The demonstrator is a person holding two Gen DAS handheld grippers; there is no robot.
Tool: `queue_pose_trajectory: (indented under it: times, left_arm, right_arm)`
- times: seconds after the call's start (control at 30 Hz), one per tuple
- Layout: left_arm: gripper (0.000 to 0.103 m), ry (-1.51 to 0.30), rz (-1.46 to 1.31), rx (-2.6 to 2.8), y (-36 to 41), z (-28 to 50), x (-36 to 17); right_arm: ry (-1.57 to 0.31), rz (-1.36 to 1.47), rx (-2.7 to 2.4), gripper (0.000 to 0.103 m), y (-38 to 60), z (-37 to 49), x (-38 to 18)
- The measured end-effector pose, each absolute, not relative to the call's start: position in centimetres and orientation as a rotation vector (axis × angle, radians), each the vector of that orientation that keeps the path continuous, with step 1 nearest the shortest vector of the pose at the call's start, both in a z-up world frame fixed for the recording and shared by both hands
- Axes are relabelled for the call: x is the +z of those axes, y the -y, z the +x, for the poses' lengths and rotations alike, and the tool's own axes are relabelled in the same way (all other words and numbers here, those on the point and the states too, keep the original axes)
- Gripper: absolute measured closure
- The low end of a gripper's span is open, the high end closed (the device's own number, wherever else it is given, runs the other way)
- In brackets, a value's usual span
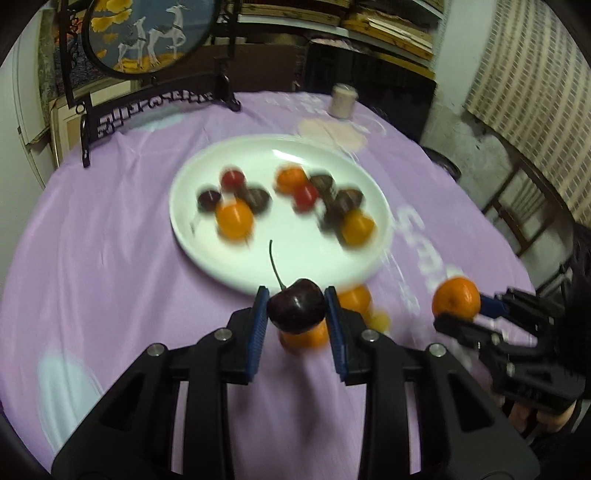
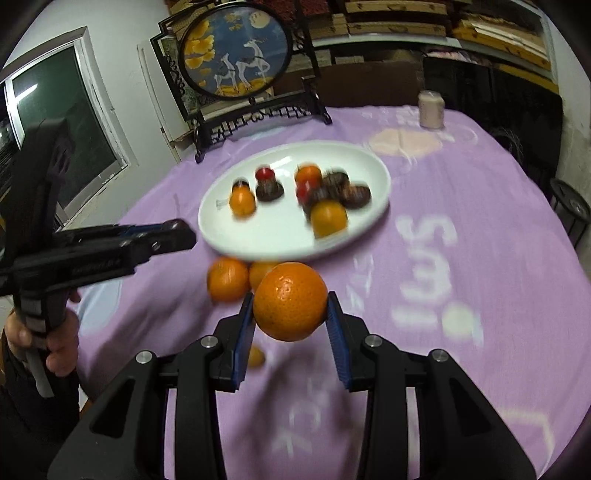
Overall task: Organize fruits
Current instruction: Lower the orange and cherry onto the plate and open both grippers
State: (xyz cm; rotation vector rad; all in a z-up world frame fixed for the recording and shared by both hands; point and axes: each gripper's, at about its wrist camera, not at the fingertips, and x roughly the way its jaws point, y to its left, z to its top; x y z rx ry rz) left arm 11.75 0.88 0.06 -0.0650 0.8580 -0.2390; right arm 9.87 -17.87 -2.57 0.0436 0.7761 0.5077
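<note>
My left gripper (image 1: 296, 308) is shut on a dark cherry (image 1: 296, 309) with a long stem, held above the purple cloth just before the white plate (image 1: 207, 243). My right gripper (image 2: 290, 310) is shut on an orange tangerine (image 2: 290, 301), also short of the plate (image 2: 266, 236). The plate holds several blurred fruits: tangerines (image 1: 235, 218), red ones (image 1: 306, 195) and dark ones (image 1: 347, 201). Loose tangerines (image 2: 228, 279) lie on the cloth by the plate's near rim. The right gripper with its tangerine (image 1: 457, 298) shows in the left wrist view; the left gripper (image 2: 177, 236) shows in the right wrist view.
A black framed round deer screen (image 1: 151, 33) stands at the table's back left. A pale cup (image 1: 343, 100) stands at the back. A small yellow fruit (image 1: 380, 320) lies on the cloth. Chairs (image 1: 524, 214) stand to the right of the round table.
</note>
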Motion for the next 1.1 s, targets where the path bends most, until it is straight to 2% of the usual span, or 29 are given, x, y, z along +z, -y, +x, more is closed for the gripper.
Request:
queue_pose_trajectory:
  times: [0.23,0.37,0.6,0.63,0.67,0.7,0.73,0.77,0.8,1.1]
  left_arm:
    - [0.072,-0.858,-0.140,-0.142,-2.0,23.6,1.8]
    - [0.072,-0.870,-0.188,-0.143,-3.0,25.9,0.3]
    - [0.072,-0.907,-0.192,-0.175,-3.1,26.8,-1.3]
    - [0.069,-0.903,-0.185,-0.179,-2.9,26.7,-1.3]
    - [0.062,-0.896,-0.181,-0.181,-2.7,26.6,-1.3]
    - [0.040,-0.891,-0.182,-0.179,-2.6,26.5,-1.3]
    - [0.033,-0.879,-0.188,-0.170,-2.7,26.3,-1.2]
    - [0.033,-0.873,-0.191,-0.165,-2.8,26.2,-1.1]
    - [0.033,-0.871,-0.194,-0.165,-2.9,26.1,-1.0]
    - [0.032,-0.853,-0.218,-0.133,-4.2,24.0,-0.7]
  right_arm:
    - [-0.789,-0.004,0.457,0.065,13.3,20.9,-0.7]
    - [-0.806,0.018,0.411,0.065,13.3,24.7,-2.0]
    - [-0.832,0.021,0.412,0.065,13.4,25.9,-3.5]
    - [-0.827,0.014,0.404,0.065,13.4,25.9,-3.5]
    - [-0.823,0.009,0.394,0.064,13.4,25.8,-3.6]
    - [-0.819,0.003,0.381,0.059,13.4,25.9,-3.7]
    - [-0.815,-0.005,0.363,0.057,13.5,25.8,-3.7]
    - [-0.811,-0.007,0.354,0.049,13.7,25.8,-3.7]
    - [-0.800,-0.005,0.340,0.047,14.1,25.6,-3.6]
    - [-0.790,0.002,0.311,0.045,15.4,24.1,-3.6]
